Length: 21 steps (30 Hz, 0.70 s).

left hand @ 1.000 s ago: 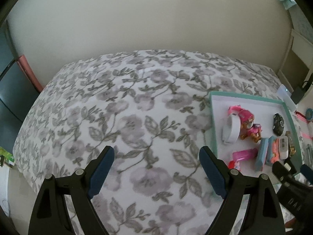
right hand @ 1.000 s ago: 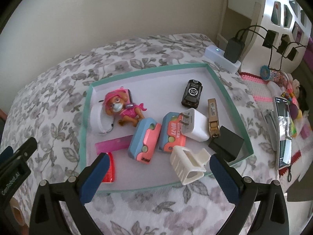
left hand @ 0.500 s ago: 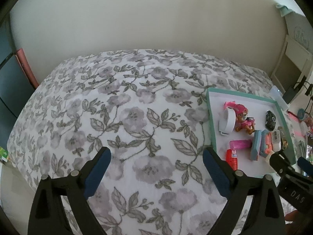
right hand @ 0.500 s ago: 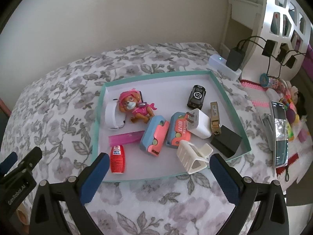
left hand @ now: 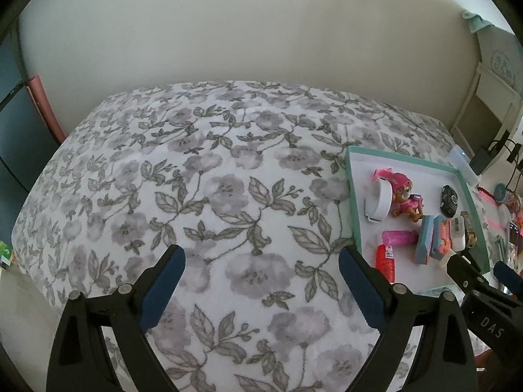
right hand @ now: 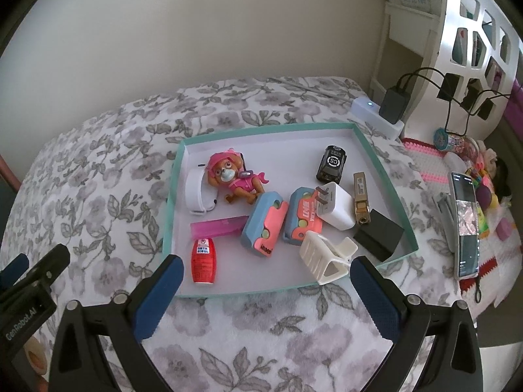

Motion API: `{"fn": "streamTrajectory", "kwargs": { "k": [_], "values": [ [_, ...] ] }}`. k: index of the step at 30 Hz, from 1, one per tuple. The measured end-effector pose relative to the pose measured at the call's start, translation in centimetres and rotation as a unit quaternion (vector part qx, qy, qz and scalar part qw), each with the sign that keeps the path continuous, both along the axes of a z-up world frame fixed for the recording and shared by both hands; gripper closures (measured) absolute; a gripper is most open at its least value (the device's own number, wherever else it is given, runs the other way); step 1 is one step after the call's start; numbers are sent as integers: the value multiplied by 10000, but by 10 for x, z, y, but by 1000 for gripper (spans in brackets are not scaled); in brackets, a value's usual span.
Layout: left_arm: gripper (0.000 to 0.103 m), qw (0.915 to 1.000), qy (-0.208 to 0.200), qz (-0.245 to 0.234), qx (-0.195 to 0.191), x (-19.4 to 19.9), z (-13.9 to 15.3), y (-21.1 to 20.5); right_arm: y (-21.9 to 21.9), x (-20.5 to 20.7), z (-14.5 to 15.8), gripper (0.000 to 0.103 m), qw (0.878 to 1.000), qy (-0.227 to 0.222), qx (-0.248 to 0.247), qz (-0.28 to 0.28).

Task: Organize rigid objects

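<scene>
A teal-rimmed white tray [right hand: 380, 163] lies on the floral bedspread [left hand: 228, 196] and holds several small things: a pink dog figure [right hand: 233, 179], a white band [right hand: 196, 192], a red bottle [right hand: 203, 260], a pink bar [right hand: 219, 227], two blue-and-coral cases [right hand: 264, 227], a white charger [right hand: 336, 209], a black toy car [right hand: 331, 163], a gold piece [right hand: 361, 201], a black box [right hand: 379, 235] and a white hair claw [right hand: 327, 254]. My right gripper [right hand: 266, 277] hangs open at the tray's near edge, empty. My left gripper [left hand: 261, 271] is open over bare bedspread, left of the tray [left hand: 354, 215].
A white power strip [right hand: 376, 114] with black adapters and cables sits beyond the tray's far right corner. A phone [right hand: 464, 225], toys and a pink mat crowd the right side. A white cut-out headboard [right hand: 474, 32] rises at the right. A wall backs the bed.
Both grippers have drawn back slightly from the tray, so more bedspread and the tray's near edge show. The red bottle is now fully in view. Nothing in the tray moved.
</scene>
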<state>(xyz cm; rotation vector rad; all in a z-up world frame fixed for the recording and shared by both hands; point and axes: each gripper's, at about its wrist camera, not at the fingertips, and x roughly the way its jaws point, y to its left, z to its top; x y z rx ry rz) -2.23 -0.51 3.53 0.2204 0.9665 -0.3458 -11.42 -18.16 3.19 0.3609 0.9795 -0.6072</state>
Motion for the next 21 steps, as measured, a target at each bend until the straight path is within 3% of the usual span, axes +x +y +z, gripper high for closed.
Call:
{"fn": "streamTrajectory", "kwargs": {
  "k": [21],
  "values": [
    [8,9998,-4,-52,171,1,-2,0,-1,1,-2,0,10000,18,26,5]
  ]
}}
